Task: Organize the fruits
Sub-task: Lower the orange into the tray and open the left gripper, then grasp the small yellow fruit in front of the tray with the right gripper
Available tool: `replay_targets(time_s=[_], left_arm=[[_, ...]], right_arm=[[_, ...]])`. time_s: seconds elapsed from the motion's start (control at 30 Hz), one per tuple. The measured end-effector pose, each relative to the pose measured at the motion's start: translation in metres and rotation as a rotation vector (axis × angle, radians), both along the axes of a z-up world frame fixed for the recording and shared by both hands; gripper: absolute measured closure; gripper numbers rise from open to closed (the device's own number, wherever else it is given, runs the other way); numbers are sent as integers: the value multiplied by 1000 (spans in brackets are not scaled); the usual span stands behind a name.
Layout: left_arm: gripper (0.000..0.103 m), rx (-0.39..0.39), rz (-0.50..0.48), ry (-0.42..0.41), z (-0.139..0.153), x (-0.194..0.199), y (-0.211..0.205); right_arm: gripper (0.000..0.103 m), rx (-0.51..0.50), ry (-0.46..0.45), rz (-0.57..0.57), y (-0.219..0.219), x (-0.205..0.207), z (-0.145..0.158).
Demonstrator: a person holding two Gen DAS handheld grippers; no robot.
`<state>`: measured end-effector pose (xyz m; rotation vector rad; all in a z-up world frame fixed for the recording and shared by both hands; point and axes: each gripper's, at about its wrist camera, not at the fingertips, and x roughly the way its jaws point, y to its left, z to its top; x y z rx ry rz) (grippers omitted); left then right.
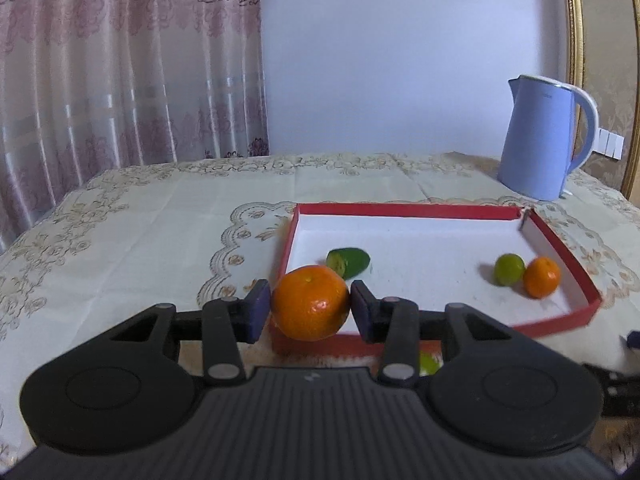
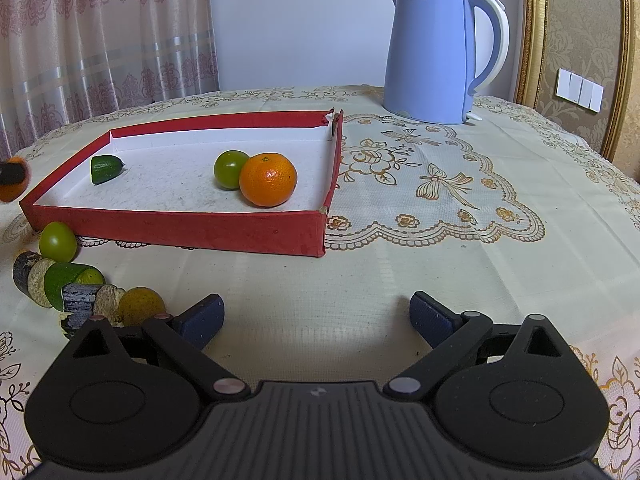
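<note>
From the left wrist we see our left gripper (image 1: 310, 309) clamped on one orange (image 1: 309, 307) held at the near-left corner of the red tray (image 1: 556, 236), which holds three fruits: a cucumber piece (image 1: 349, 262), a lime (image 1: 509, 269) and a small orange (image 1: 541, 277). From the right wrist, our right gripper (image 2: 316, 318) hangs wide open and empty over the surface (image 2: 460, 264), the kettle (image 2: 430, 54) reads "Midea", and one green fruit (image 2: 57, 241) and a pile of cut pieces (image 2: 76, 292) lie outside the tray.

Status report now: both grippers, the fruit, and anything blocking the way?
Left gripper shut on orange, near red tray front corner. Right gripper open, empty. Tray holds three pieces; more lie outside. Nothing blocks the way.
</note>
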<state>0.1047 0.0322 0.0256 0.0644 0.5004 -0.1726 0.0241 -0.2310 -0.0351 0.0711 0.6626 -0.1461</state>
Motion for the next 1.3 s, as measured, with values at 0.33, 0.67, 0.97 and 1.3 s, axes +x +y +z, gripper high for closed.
replay_targets(time_s=[0.33,0.67,0.97,1.3], left_arm=[[63,25,-2,73,-22,54,-17],[48,52,-9,97,-35,62,-19],[7,94,-13,-82,-19,8,-17],[3,22,2,-19,-27,-63,17]], right_arm=[[3,0,0,0,0,0,0],[3,1,1,0,0,0,0],[2,1,1,0,0,0,0],[1,2,1,0,0,0,0]])
